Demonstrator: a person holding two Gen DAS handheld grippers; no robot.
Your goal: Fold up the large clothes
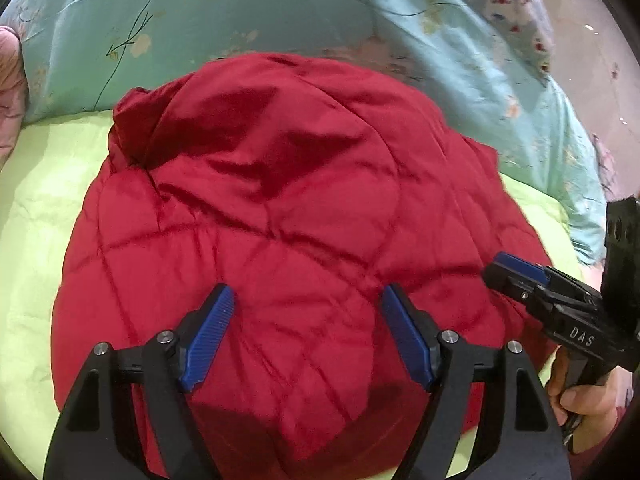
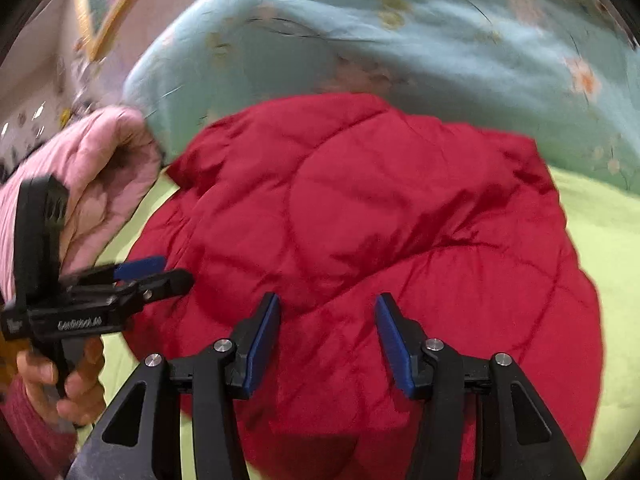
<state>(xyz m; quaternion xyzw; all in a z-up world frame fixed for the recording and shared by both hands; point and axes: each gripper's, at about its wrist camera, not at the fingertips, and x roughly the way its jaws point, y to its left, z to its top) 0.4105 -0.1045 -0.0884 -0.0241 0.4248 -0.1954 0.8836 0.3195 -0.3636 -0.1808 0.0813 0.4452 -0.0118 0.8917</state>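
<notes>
A red quilted jacket (image 1: 280,220) lies bunched in a folded heap on a light green sheet (image 1: 36,200); it also shows in the right wrist view (image 2: 380,208). My left gripper (image 1: 308,296) is open and empty, hovering over the jacket's near part. My right gripper (image 2: 327,304) is open and empty, also over the jacket's near edge. The right gripper appears at the right of the left wrist view (image 1: 516,272), at the jacket's right edge. The left gripper appears at the left of the right wrist view (image 2: 160,272), at the jacket's left edge.
A light blue floral duvet (image 1: 240,12) is heaped behind the jacket. A pink quilted garment (image 2: 92,172) lies at the left. The green sheet (image 2: 600,240) extends to the right.
</notes>
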